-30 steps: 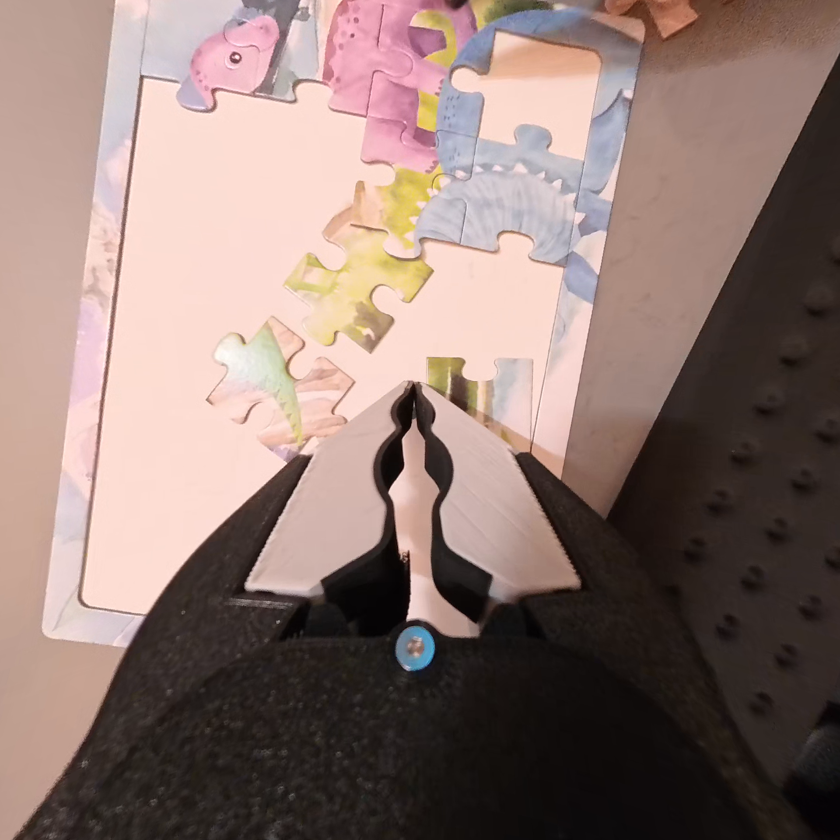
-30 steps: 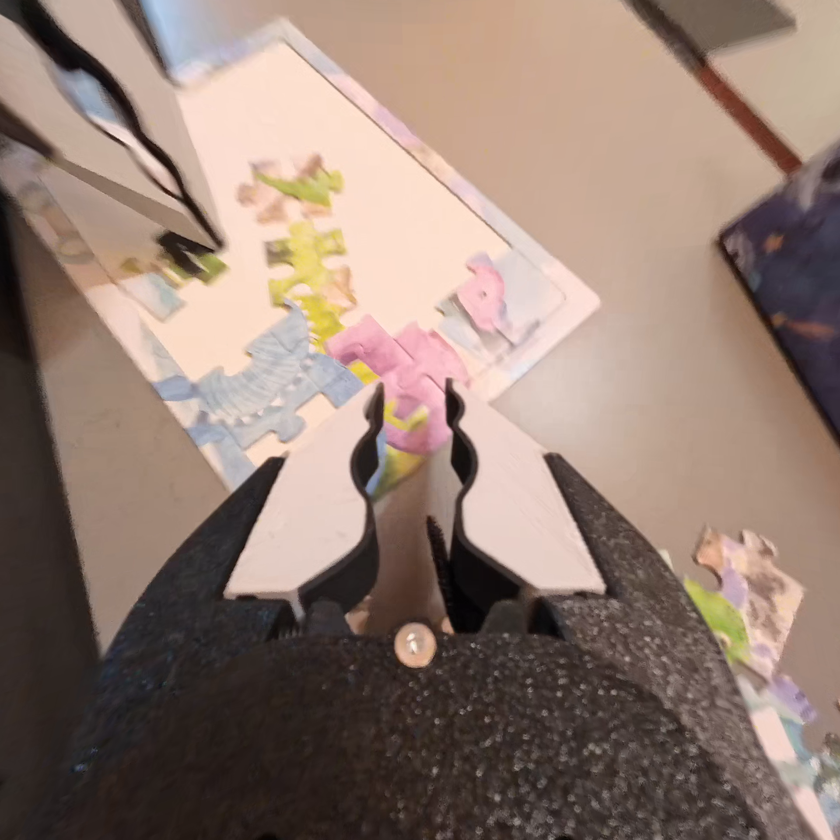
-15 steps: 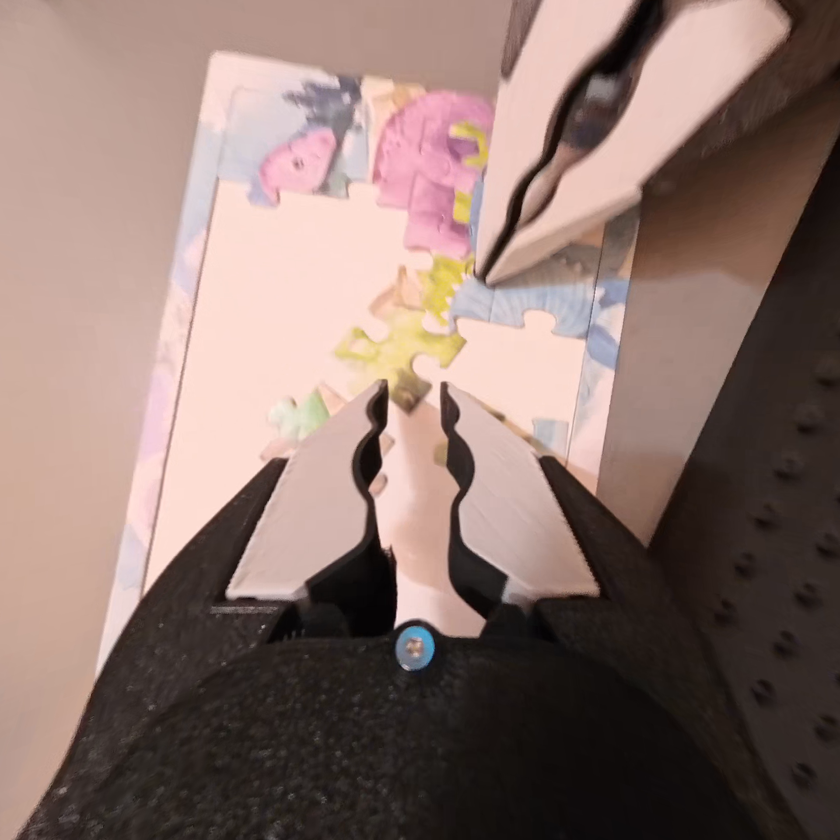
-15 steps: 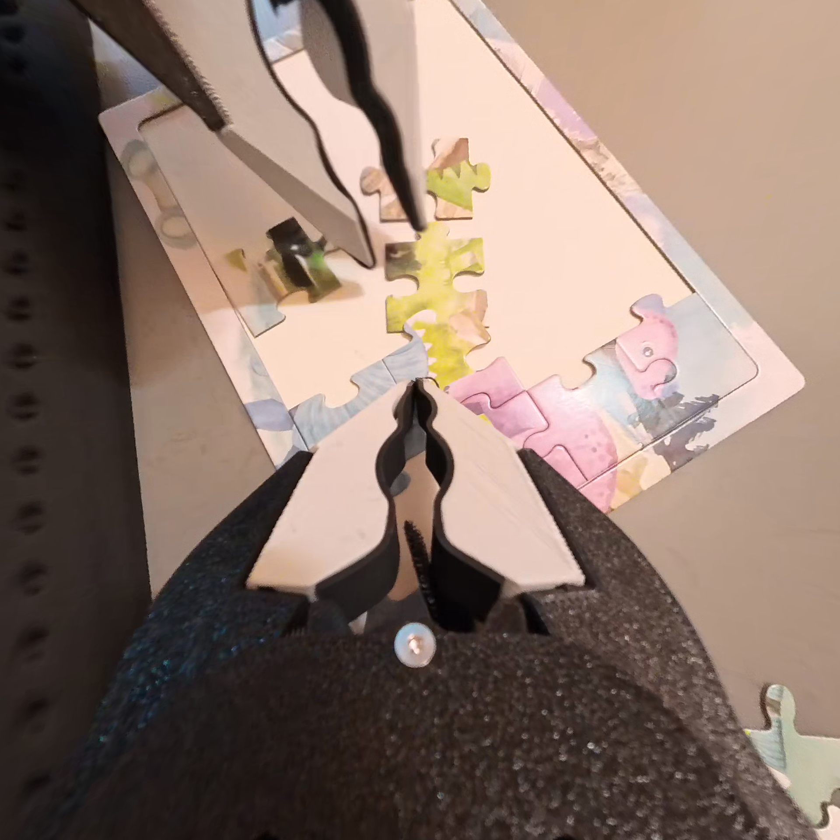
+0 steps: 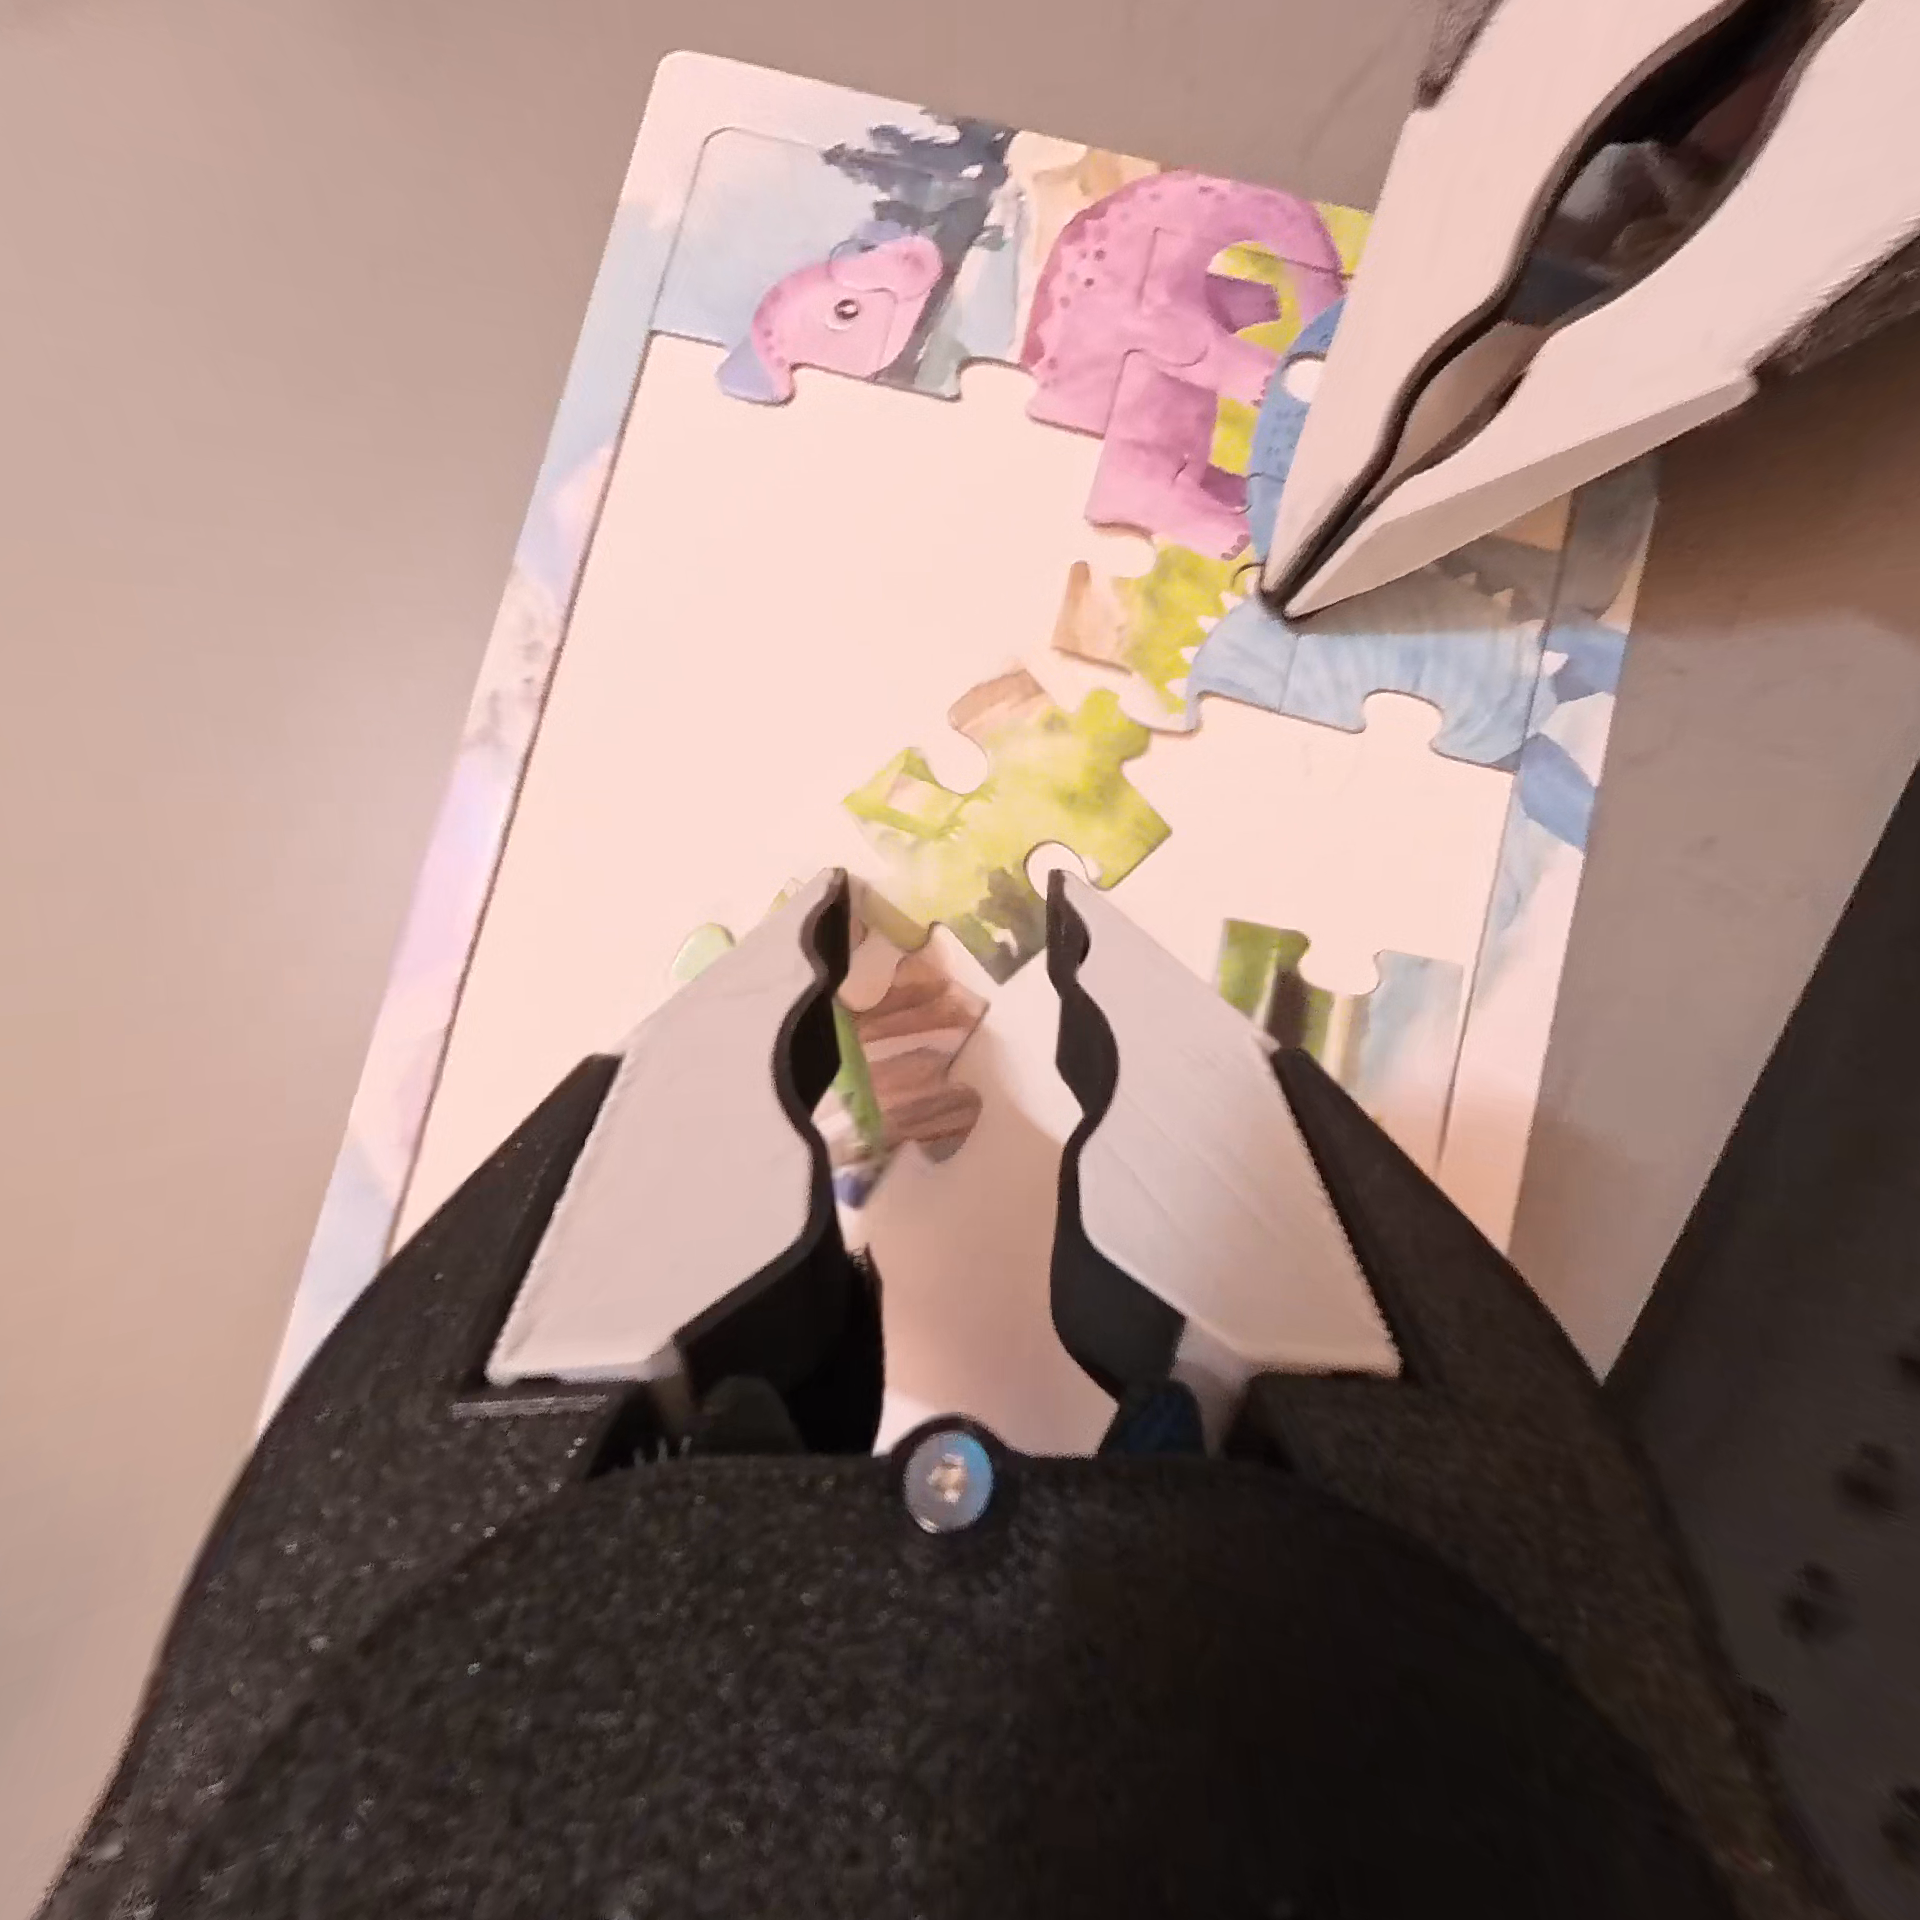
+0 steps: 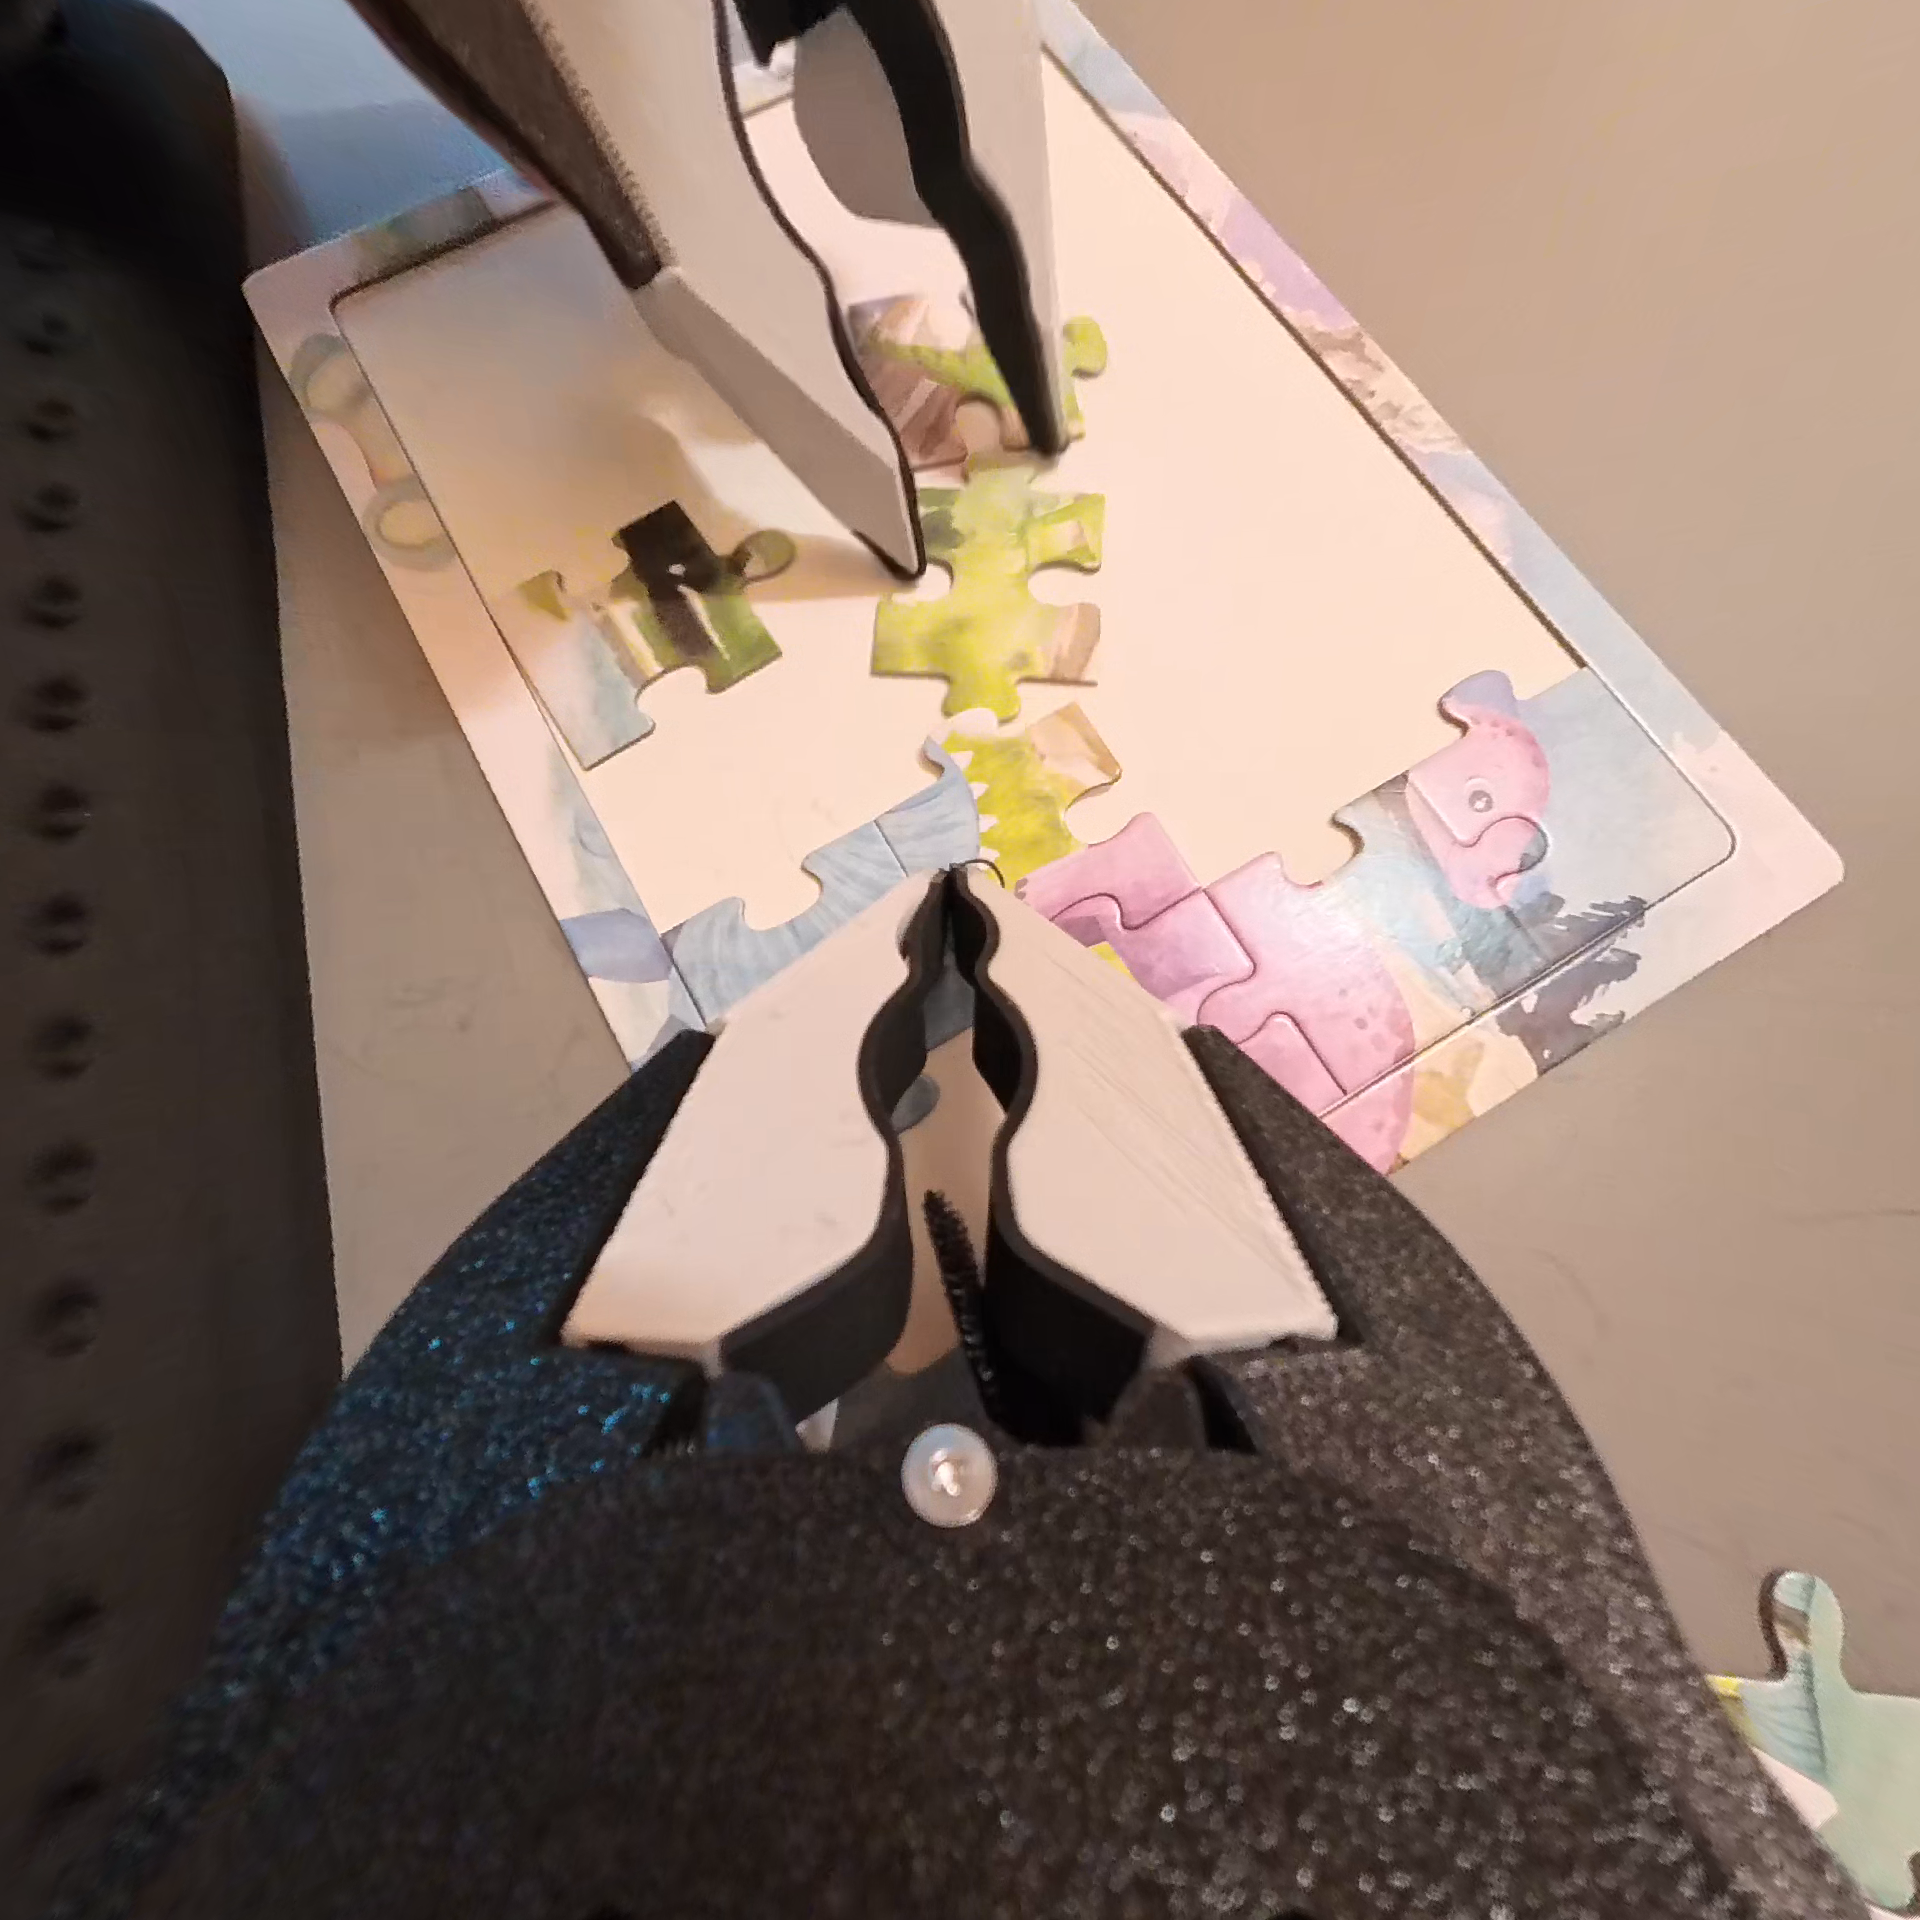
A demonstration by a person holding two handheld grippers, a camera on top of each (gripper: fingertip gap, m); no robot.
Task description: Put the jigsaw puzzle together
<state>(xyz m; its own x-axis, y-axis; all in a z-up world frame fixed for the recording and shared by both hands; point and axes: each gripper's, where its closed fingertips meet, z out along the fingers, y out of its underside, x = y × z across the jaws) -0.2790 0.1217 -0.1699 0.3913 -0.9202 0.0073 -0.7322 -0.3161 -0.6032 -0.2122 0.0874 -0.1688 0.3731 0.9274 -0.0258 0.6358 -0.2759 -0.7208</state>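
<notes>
Puzzle tray [image 5: 665, 135]: a white-rimmed board laid flat on a tan table [image 5: 260, 520]; taken as the landmark for everything below
Joined pieces: a purple dinosaur section [image 6: 1247, 966] is seated along one short end of the tray, with a blue section [image 5: 1382, 665] fitted beside it in the corner of that end
Yellow-green piece [image 5: 1013, 831]: laid loose on the bare middle of the tray, just beside a smaller green piece [image 6: 1029, 790] that is attached to the joined group
Green and brown piece [image 6: 935, 384]: laid loose on the tray farther from the joined end, partly hidden by the left gripper
Edge piece [image 6: 665, 634]: placed against one long rim of the tray, apart from the other pieces
Left gripper [image 5: 945, 894]: held over the middle of the tray with its fingers spread wide and nothing between them; its tips are seen near the yellow-green piece and the green and brown piece, but contact cannot be told
Right gripper [image 6: 951, 883]: fingers pressed together at the tips, pointed down at the blue section near its seam with the smaller green piece; nothing is seen gripped
Spare pieces [image 6: 1829, 1704]: lying on the table off the tray, beyond its joined end
Dark studded surface [image 6: 94, 831]: seen along the long side of the tray nearest the edge piece
</notes>
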